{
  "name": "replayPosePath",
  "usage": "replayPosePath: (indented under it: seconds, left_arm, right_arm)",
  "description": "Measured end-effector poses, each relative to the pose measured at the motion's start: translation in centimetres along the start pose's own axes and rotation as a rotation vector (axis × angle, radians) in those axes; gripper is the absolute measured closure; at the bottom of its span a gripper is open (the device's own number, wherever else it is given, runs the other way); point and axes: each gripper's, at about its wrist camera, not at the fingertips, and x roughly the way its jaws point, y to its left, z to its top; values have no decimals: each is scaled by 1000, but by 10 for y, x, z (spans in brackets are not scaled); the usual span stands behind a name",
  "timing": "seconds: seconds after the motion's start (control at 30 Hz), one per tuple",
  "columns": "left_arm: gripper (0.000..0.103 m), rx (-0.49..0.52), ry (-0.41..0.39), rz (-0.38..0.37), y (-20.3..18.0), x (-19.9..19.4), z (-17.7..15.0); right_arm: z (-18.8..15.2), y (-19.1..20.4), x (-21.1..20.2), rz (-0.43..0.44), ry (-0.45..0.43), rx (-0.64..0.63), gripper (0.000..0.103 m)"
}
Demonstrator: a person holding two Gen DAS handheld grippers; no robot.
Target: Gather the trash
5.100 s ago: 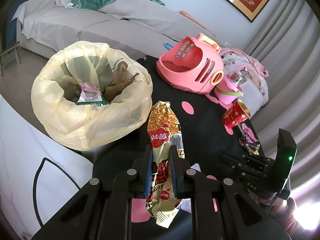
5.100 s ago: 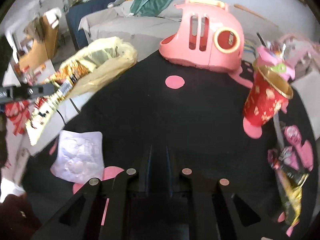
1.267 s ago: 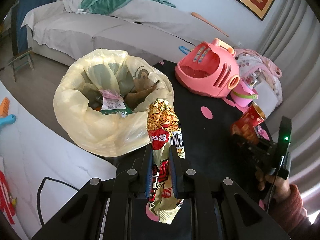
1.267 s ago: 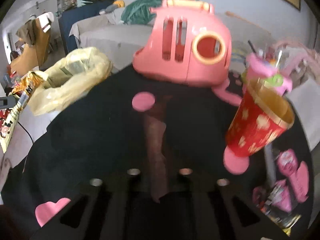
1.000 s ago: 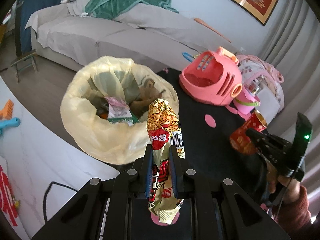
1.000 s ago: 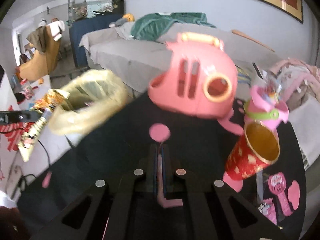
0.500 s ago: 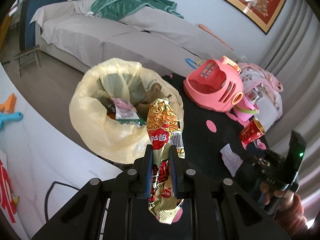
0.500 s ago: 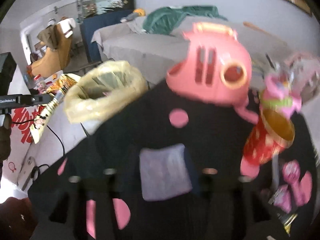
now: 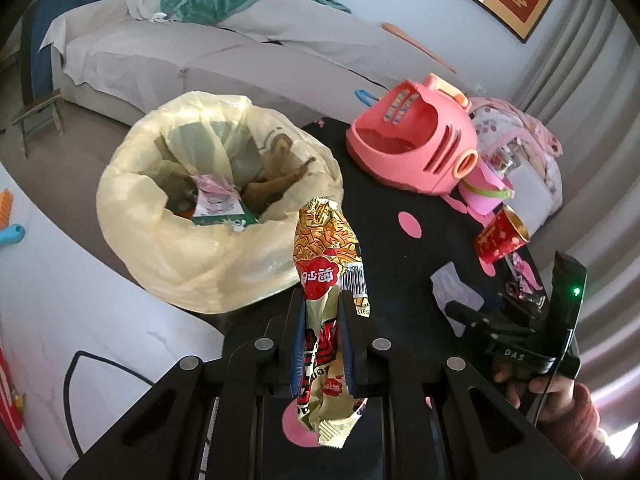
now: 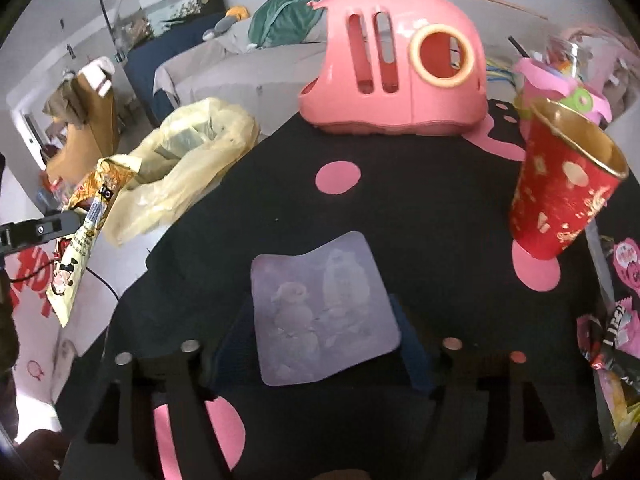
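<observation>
Right gripper [image 10: 324, 344], just opened, straddles clear packaging [image 10: 320, 316].

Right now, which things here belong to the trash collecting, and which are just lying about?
Part of the job:
- snack wrapper, clamped in the left gripper
- yellow trash bag
- clear plastic blister sheet, lying between the open right gripper's fingers
- crumpled wrappers at the table's right edge

Lying about:
- pink toy carrier
- red paper cup, possibly trash too
- pink toy bucket
</observation>
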Motion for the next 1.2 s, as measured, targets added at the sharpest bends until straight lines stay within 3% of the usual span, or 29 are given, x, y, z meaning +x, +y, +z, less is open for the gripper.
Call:
replayPosePath:
  seconds: [0.13,0.23,0.3,0.37,0.5,0.57,0.63,0.8,0.87,0.97,1.0,1.2]
  left_arm:
    - [86,5,12,-2,-3,5,-2]
    - [86,3,18,-3,-5,6,-3]
    - [86,4,19,-5,-5,5,-4]
    - [86,2,18,-4,-5,4,-4]
    - [86,-5,9,-2,-3,2,-4]
    - [86,-13,7,-2,0,1,-3]
    - [86,-17,6,-3,3,1,-2]
    - [86,-20,7,-4,5,1,-2]
    - [86,-22,6,-3,6,1,-3]
    - [86,-17,12,-15,4,2,-5]
    - [86,-12,18,-17,3,3,-7]
    - [86,47,112,-69,-22,25,-28]
  right_arm:
    - [4,10,7,-5,35,-44,14]
    - [2,29,18,-114,72,-195,16]
    - [4,33,20,-102,59,-211,23]
    - [8,33,19,-101,49,-208,38]
    - [10,27,14,-68,17,-171,52]
    - [12,27,7,-86,-16,-173,68]
    - [14,27,1,-92,-24,-167,97]
    - [11,27,4,-88,7,-186,97]
    - [8,23,4,-45,4,-140,97]
    - [5,15,-2,20,-18,-57,84]
    - [4,15,-2,34,-14,-45,72]
    - [-5,18,-4,43,19,-44,70]
